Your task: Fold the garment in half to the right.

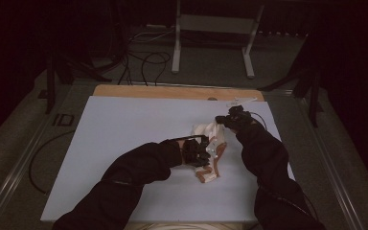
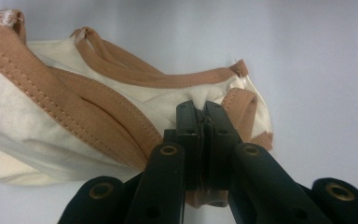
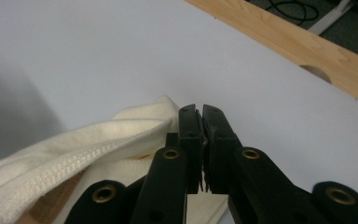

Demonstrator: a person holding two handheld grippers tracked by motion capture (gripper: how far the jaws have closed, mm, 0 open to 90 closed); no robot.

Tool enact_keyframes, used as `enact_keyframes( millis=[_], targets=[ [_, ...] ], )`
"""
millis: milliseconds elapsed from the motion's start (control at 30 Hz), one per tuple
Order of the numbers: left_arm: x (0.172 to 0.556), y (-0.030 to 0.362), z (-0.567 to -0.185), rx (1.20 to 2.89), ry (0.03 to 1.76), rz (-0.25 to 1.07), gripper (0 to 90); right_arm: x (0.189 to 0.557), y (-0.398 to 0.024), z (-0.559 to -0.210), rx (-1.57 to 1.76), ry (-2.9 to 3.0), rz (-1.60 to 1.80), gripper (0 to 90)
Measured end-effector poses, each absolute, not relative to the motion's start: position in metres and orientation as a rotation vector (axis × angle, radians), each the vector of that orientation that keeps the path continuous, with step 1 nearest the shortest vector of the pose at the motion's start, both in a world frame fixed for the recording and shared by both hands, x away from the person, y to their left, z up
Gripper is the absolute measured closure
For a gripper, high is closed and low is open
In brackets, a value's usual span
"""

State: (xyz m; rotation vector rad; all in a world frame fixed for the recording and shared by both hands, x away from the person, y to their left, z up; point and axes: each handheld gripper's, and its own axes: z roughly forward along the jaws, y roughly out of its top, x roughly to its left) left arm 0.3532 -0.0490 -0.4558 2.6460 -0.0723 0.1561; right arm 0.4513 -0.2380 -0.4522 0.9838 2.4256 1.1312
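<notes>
A small cream garment (image 1: 210, 148) with tan trim lay crumpled on the pale table (image 1: 124, 143). It was pinched by both closed grippers, left (image 2: 204, 109) and right (image 3: 200, 112) (apparently so it could be spread or folded).

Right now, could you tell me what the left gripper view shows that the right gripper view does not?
The left gripper view shows the brown trim and straps of the cream garment, with the left gripper shut on its edge. The right gripper view shows the wooden table edge, a cable on the floor, and the right gripper shut on a ribbed cream hem. Both share the garment and the pale sheet.
</notes>
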Motion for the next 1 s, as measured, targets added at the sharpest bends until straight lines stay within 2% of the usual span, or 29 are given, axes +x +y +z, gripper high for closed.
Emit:
enact_keyframes(
  millis=[533,733,800,967,1000],
  targets=[
    [0.356,-0.068,-0.470,2.688,-0.074,0.134,85.9,0.458,-0.254,-0.487,1.071,2.440,1.113,86.8],
    [0.355,-0.076,-0.472,2.671,-0.062,0.108,82.5,0.463,-0.257,-0.497,1.098,2.442,1.106,86.5],
    [0.354,-0.077,-0.472,2.648,-0.061,0.110,77.5,0.464,-0.259,-0.499,1.106,2.438,1.100,85.3],
    [0.350,-0.076,-0.464,2.608,-0.024,0.133,52.4,0.464,-0.262,-0.501,1.156,2.432,1.067,62.8],
    [0.350,-0.076,-0.464,2.608,-0.024,0.133,47.6,0.464,-0.262,-0.501,1.156,2.432,1.067,62.8]
  ],
)
